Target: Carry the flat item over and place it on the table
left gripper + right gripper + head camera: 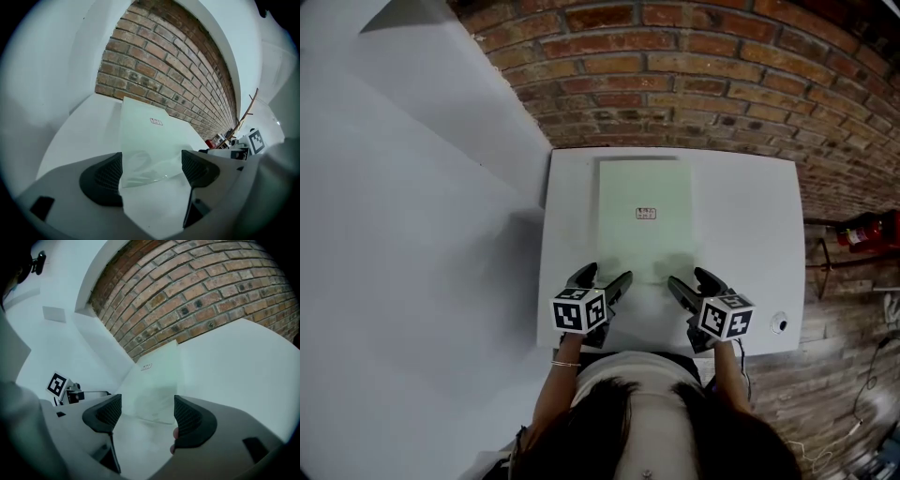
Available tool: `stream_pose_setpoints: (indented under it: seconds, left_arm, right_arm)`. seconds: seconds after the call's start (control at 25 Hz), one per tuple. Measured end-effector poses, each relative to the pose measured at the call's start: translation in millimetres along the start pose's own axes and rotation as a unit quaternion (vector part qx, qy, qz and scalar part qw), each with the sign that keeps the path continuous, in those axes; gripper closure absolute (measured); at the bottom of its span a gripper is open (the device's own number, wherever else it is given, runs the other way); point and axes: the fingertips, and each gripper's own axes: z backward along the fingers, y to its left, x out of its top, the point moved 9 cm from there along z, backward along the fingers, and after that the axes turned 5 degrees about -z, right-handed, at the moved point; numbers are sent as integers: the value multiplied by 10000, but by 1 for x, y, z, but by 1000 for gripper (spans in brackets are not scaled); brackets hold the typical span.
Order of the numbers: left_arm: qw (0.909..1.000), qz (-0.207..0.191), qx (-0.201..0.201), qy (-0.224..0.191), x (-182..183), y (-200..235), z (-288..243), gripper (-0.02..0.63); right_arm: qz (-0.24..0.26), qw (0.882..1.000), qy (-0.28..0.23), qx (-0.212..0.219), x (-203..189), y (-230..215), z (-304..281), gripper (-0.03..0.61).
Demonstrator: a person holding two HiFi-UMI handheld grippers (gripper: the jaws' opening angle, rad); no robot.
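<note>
The left hand-held gripper [605, 277] and the right hand-held gripper [691, 279] are held with jaws apart and empty over the near end of the flat item [644, 202]. The pale item is laid on the white tabletop [750, 216], below the far brick wall [675, 75].

Left tongs [607, 275] and right tongs [687, 277] side by side, pointing downward, jaws wide apart.

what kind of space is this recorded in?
Likely an indoor studio or workshop corner, not a home: an exposed brick wall, a bare white table holding only a flat pale sheet, and what looks like a red fire extinguisher on the floor.
</note>
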Motion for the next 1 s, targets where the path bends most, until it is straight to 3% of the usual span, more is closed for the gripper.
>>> stream_pose_setpoints:
  seconds: [0.4, 0.76, 0.88, 1.0]
  left_arm:
    - [9990, -197, -6, -390, -7, -29, 25, 241]
    - [9946, -536, 120, -878, -22, -60, 54, 285]
    - [9923, -557, 251, -1075, -25, -69, 66, 327]
    - [9897, -545, 424, -1257, -29, -75, 80, 356]
  right_arm:
    - [341, 9992, -206, 30, -10, 17, 29, 209]
    - [610, 9965, -464, 328, -19, 33, 58, 224]
    - [771, 9949, -572, 310, -21, 37, 68, 255]
    - [999, 9921, -744, 152, -22, 40, 77, 374]
